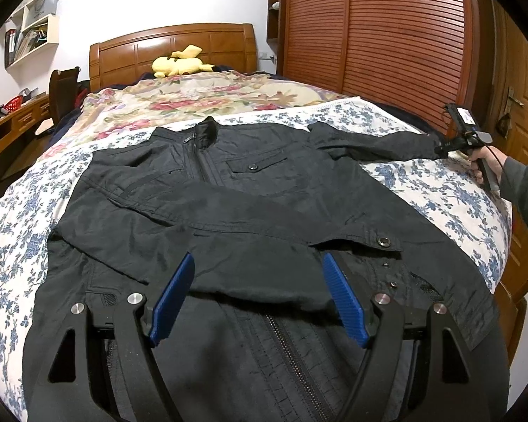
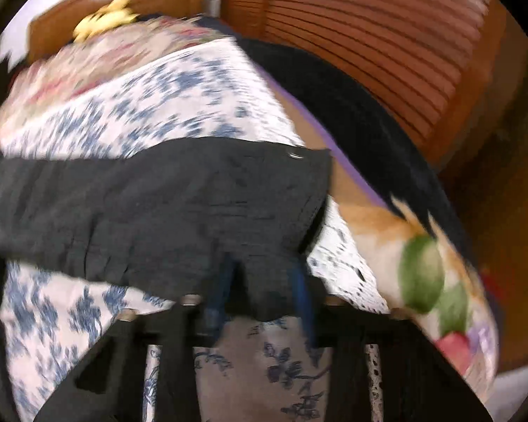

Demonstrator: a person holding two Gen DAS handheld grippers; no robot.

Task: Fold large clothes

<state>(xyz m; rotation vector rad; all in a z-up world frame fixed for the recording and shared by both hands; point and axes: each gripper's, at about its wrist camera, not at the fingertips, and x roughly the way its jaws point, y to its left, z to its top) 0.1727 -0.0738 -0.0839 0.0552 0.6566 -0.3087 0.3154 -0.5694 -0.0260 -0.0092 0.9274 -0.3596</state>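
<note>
A black zip jacket [image 1: 228, 190] lies front-up on the bed, with one sleeve folded across its chest and the other sleeve [image 1: 373, 142] stretched out to the right. My left gripper [image 1: 258, 274] is open and empty, just above the folded sleeve near the hem. My right gripper [image 1: 447, 146] is at the cuff of the stretched sleeve. In the blurred right wrist view, the gripper [image 2: 264, 281] has its blue fingers [image 2: 301, 281] shut on the sleeve cuff [image 2: 200, 204].
The bed has a blue-flowered white sheet [image 1: 422, 183] and a red-flowered quilt [image 1: 193, 98] behind it. A yellow plush toy [image 1: 179, 63] lies by the wooden headboard. A slatted wardrobe [image 1: 387, 35] stands to the right, and a desk [image 1: 10, 119] to the left.
</note>
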